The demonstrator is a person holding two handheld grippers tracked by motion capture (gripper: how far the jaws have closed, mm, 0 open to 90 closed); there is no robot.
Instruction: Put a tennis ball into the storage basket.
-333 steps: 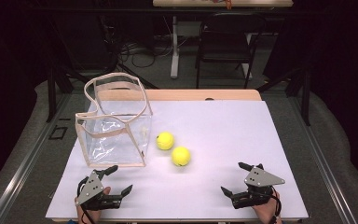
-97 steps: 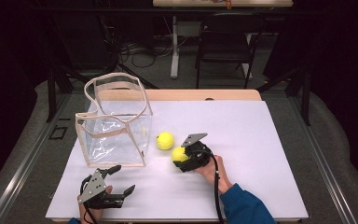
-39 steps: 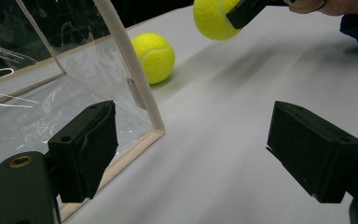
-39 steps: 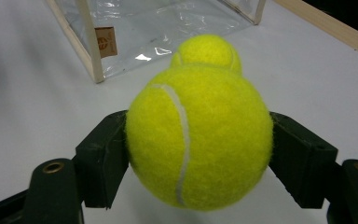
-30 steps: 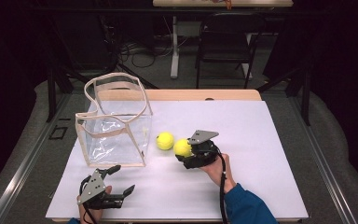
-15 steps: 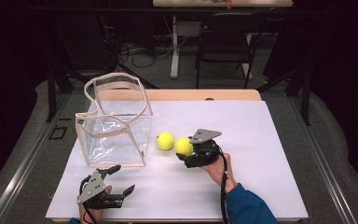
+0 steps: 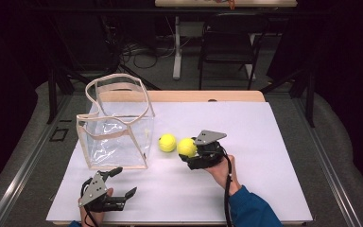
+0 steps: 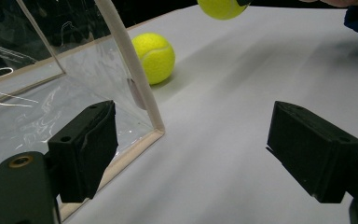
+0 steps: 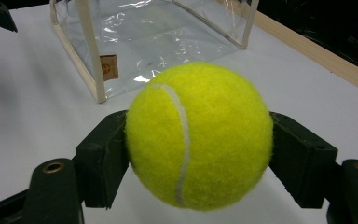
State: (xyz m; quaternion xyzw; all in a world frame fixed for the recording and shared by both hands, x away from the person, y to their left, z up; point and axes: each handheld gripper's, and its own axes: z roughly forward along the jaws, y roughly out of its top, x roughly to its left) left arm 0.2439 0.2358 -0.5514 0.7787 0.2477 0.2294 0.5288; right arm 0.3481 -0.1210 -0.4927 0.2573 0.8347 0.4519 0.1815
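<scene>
While the left gripper [image 7: 116, 185] rested near the front edge of the white table [image 7: 274, 142], its jaws stood spread wide with nothing between them, just in front of the clear bag [image 7: 116, 127]. That bag, a see-through plastic tote with tan trim and an open top, stood upright on the left part of the table. Just to its right lay a loose tennis ball [image 7: 167, 142] on the surface, apart from the bag's wall. Beside that ball, and close to touching it, the held tennis ball [image 7: 186, 147] sat pinched between the jaws of the right gripper [image 9: 200, 156], each pad pressed against opposite sides at the ball's widest girth. It appeared lifted slightly off the table, judging by the left gripper view. A ball of this kind was likely light, with a fuzzy felt that grips well and a springy shell that yields a little, so a squeeze across the middle should hold; off-centre it could pop out.
</scene>
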